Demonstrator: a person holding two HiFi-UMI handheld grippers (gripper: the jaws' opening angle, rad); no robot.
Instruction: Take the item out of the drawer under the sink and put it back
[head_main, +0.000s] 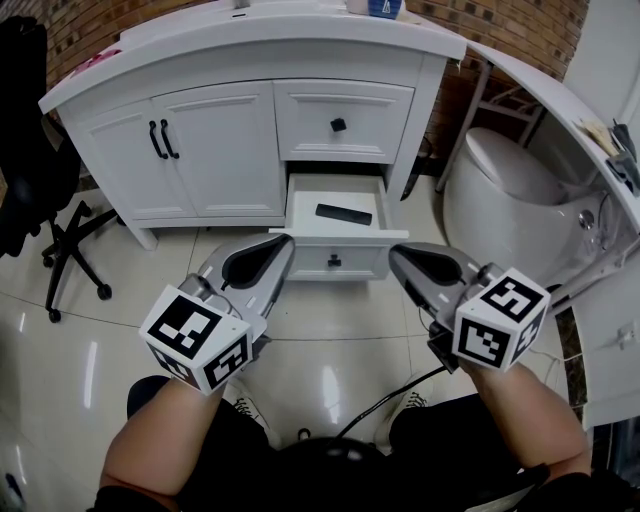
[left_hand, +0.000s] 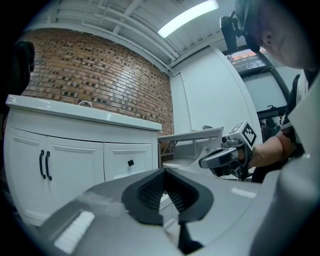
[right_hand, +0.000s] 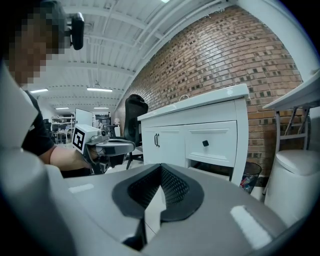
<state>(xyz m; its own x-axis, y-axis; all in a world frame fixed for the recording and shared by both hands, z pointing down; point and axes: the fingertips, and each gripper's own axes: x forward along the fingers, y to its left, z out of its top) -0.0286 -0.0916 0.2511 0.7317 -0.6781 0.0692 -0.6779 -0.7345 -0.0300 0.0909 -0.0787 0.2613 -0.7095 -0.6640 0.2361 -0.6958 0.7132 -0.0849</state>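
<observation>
The lower drawer (head_main: 336, 256) of the white vanity (head_main: 220, 150) stands pulled out, and the item (head_main: 343, 213), a flat black bar much like a remote, lies on the drawer's floor towards the right. Both tools hang short of the drawer front and touch nothing. The left gripper (head_main: 284, 246) has its jaws pressed together on nothing, and the right gripper (head_main: 396, 256) is likewise closed and empty (each gripper's own view shows the ribbed pads meeting with no gap).

With the drawer open and the item untouched inside, this reads as the reach for the pick-up. It could equally be the pause after the return, and these views cannot settle which. If the pick-up is next, one gripper has to spread its jaws, go in over the drawer front and come down across the bar's narrow width. The bar lies low and flat, so the pads need to reach close to the drawer bottom.

The floor (head_main: 330, 345) is pale glossy tile that throws back the ceiling lights. A brick wall (head_main: 500, 30) runs behind the vanity, a white toilet (head_main: 510, 190) sits to its right, and a black office chair (head_main: 40, 170) stands to the left.
</observation>
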